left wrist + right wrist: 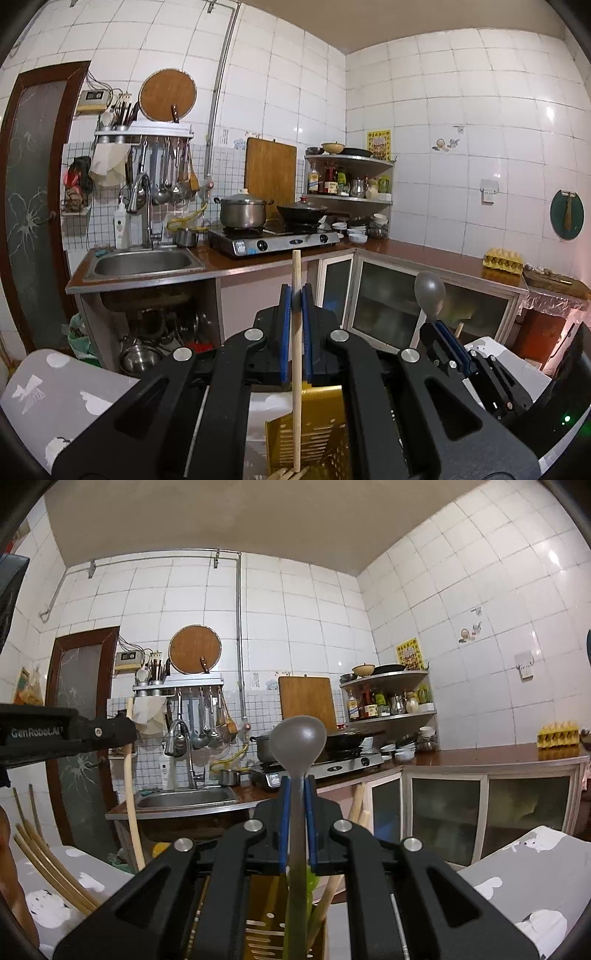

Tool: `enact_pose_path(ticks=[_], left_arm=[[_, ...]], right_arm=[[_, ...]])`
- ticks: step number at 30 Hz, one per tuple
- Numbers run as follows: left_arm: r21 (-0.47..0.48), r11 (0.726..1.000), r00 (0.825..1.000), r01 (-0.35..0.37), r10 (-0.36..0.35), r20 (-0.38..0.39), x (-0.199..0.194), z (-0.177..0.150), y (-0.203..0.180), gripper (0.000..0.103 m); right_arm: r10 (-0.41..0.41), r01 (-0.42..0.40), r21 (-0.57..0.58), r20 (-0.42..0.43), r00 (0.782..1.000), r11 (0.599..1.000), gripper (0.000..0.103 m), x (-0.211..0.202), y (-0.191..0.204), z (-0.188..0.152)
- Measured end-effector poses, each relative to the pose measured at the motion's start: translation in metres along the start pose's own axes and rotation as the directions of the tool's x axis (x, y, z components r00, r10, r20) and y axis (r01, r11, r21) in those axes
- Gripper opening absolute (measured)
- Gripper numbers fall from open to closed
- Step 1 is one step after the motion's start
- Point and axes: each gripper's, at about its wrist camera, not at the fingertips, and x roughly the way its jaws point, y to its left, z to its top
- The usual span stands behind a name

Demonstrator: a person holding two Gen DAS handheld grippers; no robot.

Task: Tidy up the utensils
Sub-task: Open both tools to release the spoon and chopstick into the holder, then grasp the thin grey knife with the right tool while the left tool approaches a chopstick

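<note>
My left gripper (296, 293) is shut on a single wooden chopstick (296, 369) held upright, its lower end in a gold slotted utensil holder (314, 432) below. My right gripper (296, 786) is shut on the handle of a grey spoon (297, 738), bowl pointing up, above the same gold holder (264, 923), where other wooden sticks (325, 901) stand. The right gripper with the spoon (429, 290) shows in the left wrist view, just right of my left gripper. The left gripper (125, 731) with its chopstick (131, 805) shows at left in the right wrist view.
A grey patterned tabletop (55, 398) lies under the holder. Several loose chopsticks (48, 864) lie on it at left. Beyond are the kitchen counter with sink (142, 264), gas stove (273, 240), pot, wok and corner shelf (349, 177).
</note>
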Motion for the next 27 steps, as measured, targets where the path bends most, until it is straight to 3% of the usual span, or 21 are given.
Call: enact_pose_path(ticks=[7,8,9,10,11,12,14,20,22,23,27], left_arm=[[-0.026,1.000,0.998,0.000,-0.001,-0.057,-0.003,-0.010,0.012,0.007],[-0.024,1.000,0.998,-0.001,-0.001,-0.065,-0.006,-0.010,0.013,0.014],[-0.022,1.000,0.997,-0.003,0.002,-0.074,-0.009,-0.009,0.014,0.028],[-0.028,1.000,0.998,-0.007,0.005,-0.070,-0.016,-0.008,0.017,0.035],[-0.033,0.999,0.998,-0.012,0.010,-0.065,-0.021,-0.006,0.019,0.047],[-0.039,0.999,0.998,-0.016,0.014,-0.064,-0.028,-0.004,0.022,0.056],[-0.046,0.999,0.997,-0.020,0.016,-0.075,-0.042,0.003,0.029,0.060],[-0.055,0.997,0.995,-0.061,0.056,-0.088,-0.093,0.016,0.056,0.089],[-0.063,0.995,0.993,-0.071,0.065,-0.101,-0.111,0.012,0.069,0.093],[-0.063,0.995,0.990,-0.079,0.071,-0.118,-0.118,0.007,0.074,0.097],[-0.054,0.994,0.977,-0.095,0.082,-0.196,-0.136,-0.021,0.094,0.098]], right_arm=[[-0.007,0.005,-0.035,-0.062,0.998,0.999,0.010,-0.014,0.003,-0.004],[-0.005,0.001,-0.045,-0.081,0.997,0.999,0.014,-0.018,0.004,-0.004],[-0.006,0.000,-0.060,-0.109,0.994,0.998,0.021,-0.022,0.004,-0.003],[-0.009,0.000,-0.068,-0.122,0.992,0.998,0.039,-0.026,0.004,-0.003],[-0.013,0.003,-0.075,-0.132,0.991,0.997,0.051,-0.033,0.003,-0.001],[-0.024,0.011,-0.087,-0.149,0.989,0.996,0.051,-0.039,0.002,0.002],[-0.035,0.018,-0.088,-0.191,0.981,0.996,0.052,-0.048,-0.002,0.009],[-0.140,0.115,-0.093,-0.331,0.933,0.989,0.067,-0.086,-0.019,0.039],[-0.166,0.145,-0.084,-0.376,0.912,0.986,0.070,-0.099,-0.026,0.047],[-0.189,0.171,-0.082,-0.417,0.889,0.982,0.071,-0.107,-0.030,0.050],[-0.232,0.235,-0.061,-0.514,0.825,0.970,0.071,-0.128,-0.040,0.046]])
